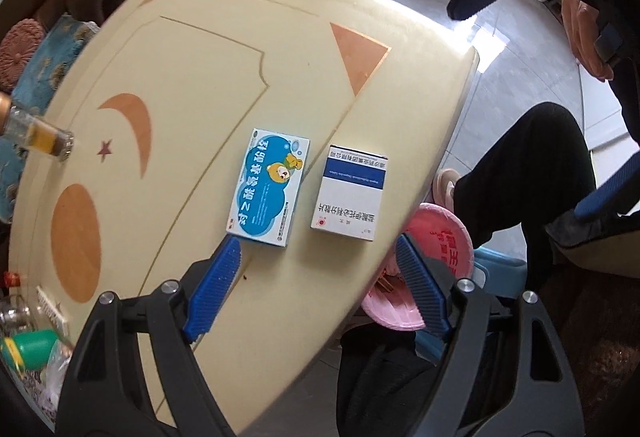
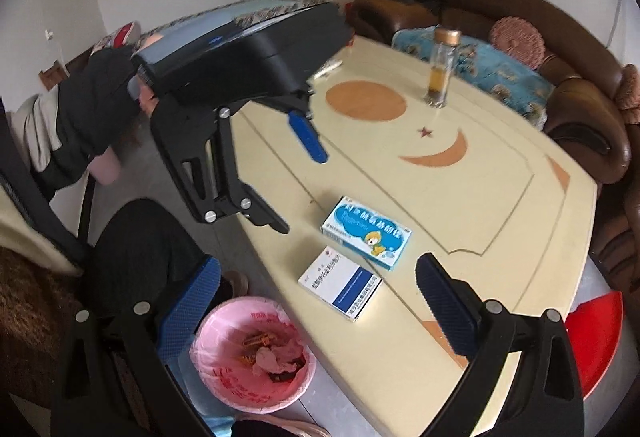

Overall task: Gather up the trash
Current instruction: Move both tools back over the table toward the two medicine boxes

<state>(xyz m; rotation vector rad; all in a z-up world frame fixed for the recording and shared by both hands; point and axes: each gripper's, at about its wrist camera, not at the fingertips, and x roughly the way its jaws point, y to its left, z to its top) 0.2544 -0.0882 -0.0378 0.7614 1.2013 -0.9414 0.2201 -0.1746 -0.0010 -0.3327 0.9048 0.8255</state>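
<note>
Trash: two flat medicine cartons, a blue cartoon box (image 1: pixel 269 187) and a white box with a blue band (image 1: pixel 349 193), lie face up side by side on the cream table (image 1: pixel 168 77), near its edge at 3 o'clock in my left view. Neither is touched.
Bin: pink-lined trash bin (image 2: pixel 224 373) stands on the floor just beside the table edge, at 7 o'clock in my right view, already holding scraps. I judge it sits there so a box needs only a short carry over the edge.
Left jaws: my left gripper (image 1: pixel 320 277) points steeply down over the table, pads wide apart, nothing between them. The blue box sits just above the left pad, at 12 o'clock of it; the white box lies between the two pads' lines, further ahead.
Right jaws: my right gripper (image 2: pixel 320 305) is also spread, empty, with the white box showing between its pads and the blue box beyond at 1 o'clock.
Not trash, I judge: glass bottle (image 2: pixel 440 73) with amber liquid stands upright well apart at 1 o'clock.
Step in hand: approach for a pick; no box yet lifted.
Next move calls for: closing across a carton's narrow width, since both lie flat.
</note>
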